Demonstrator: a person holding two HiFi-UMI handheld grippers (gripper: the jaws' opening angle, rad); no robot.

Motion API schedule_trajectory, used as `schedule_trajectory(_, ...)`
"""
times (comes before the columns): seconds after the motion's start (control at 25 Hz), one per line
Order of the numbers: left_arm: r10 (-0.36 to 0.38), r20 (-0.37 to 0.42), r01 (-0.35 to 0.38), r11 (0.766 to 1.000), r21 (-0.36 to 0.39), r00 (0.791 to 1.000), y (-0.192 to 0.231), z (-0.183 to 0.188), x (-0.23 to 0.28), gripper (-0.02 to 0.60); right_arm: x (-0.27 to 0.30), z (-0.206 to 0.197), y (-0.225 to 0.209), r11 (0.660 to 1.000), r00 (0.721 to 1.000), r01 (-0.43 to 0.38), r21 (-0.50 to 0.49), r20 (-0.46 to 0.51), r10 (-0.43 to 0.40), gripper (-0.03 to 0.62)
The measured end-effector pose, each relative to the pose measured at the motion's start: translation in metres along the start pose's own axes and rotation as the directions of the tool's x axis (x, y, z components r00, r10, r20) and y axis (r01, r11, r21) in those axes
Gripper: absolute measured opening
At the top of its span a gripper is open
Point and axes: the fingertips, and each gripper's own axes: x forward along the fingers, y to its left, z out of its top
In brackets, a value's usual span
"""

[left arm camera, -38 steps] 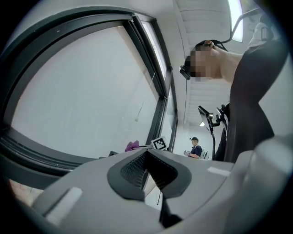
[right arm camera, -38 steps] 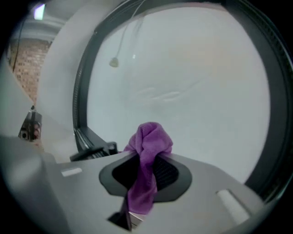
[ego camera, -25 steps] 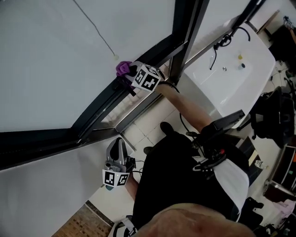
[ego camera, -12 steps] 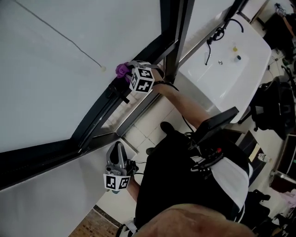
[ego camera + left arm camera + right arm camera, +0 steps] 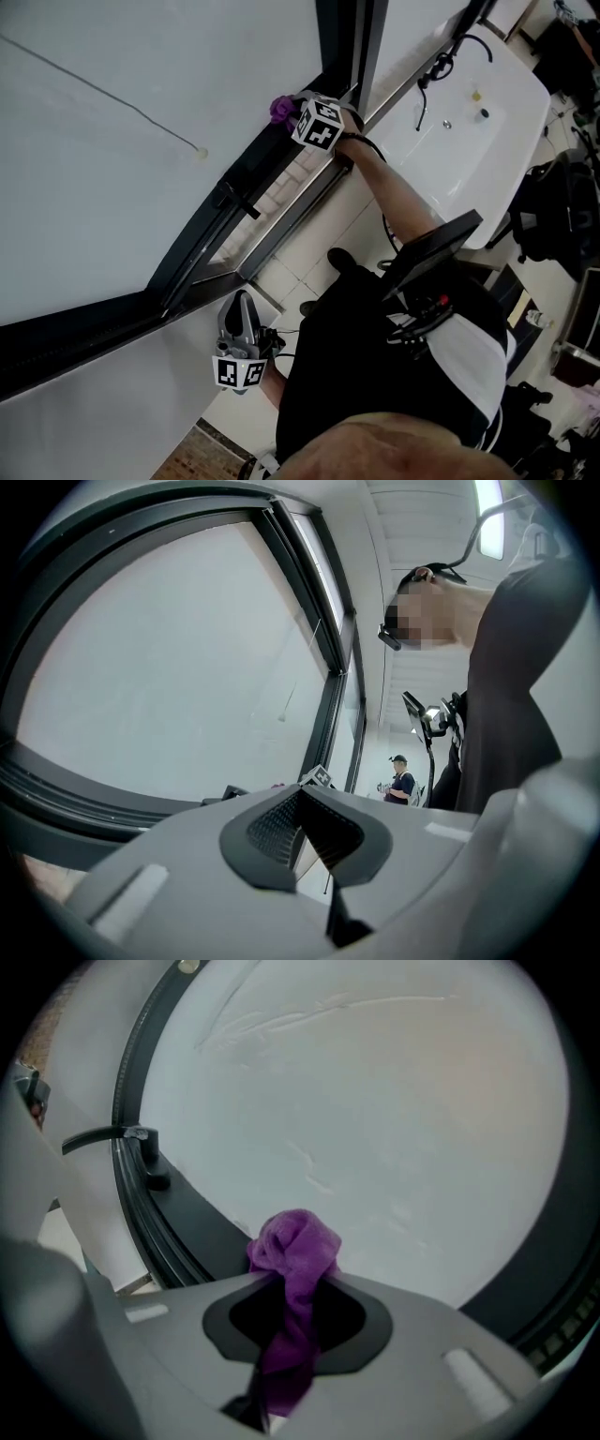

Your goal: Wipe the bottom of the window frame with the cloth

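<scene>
The right gripper point(image 5: 292, 114) is at the far end of the dark window frame point(image 5: 202, 244), near the place where the bottom rail meets an upright bar. Its jaws are clenched on the purple cloth point(image 5: 280, 108). In the right gripper view the cloth point(image 5: 295, 1251) passes between the two jaws, and a bunched part of it stands out in front of the tips of the right gripper point(image 5: 292, 1286). This bunch lies against the bottom rail of the window frame point(image 5: 202, 1218), just below the white pane point(image 5: 375, 1101). A black handle point(image 5: 141, 1140) sits on the frame to the left of the cloth, well apart from it. In the head view the same handle point(image 5: 236, 200) is lower down along the rail.

The left gripper point(image 5: 240, 302) is held low, near the person's body and well apart from the right one, and it points up toward the lower corner of the frame. In the left gripper view its jaws are closed together and nothing is between them point(image 5: 301, 792). Past them the window frame point(image 5: 84, 794) curves along the left side.

A white sink point(image 5: 487, 122) stands to the right of the window, beyond the person's right arm point(image 5: 394, 202). Another person point(image 5: 401, 782) stands far away in the room.
</scene>
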Motion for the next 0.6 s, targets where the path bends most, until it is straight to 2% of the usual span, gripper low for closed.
schedule_trajectory(0.32,0.013,0.001,-0.013,1.000,-0.003,1.000,0.001,0.000,-0.002,0.000,-0.004,-0.028,-0.042,0.997,0.996,0.071,0.031,-0.065,-0.068,0.069)
schedule_trajectory(0.4,0.015,0.004,-0.015,1.000,0.001,1.000,0.000,0.001,-0.003,0.000,-0.005,-0.035,-0.054,0.993,0.990,0.113,0.026,-0.092,-0.110,0.069)
schedule_trajectory(0.6,0.024,0.006,-0.024,1.000,-0.002,1.000,0.003,0.001,-0.008,0.000,-0.005,-0.062,-0.093,0.958,0.941,0.285,0.007,-0.193,-0.279,0.069)
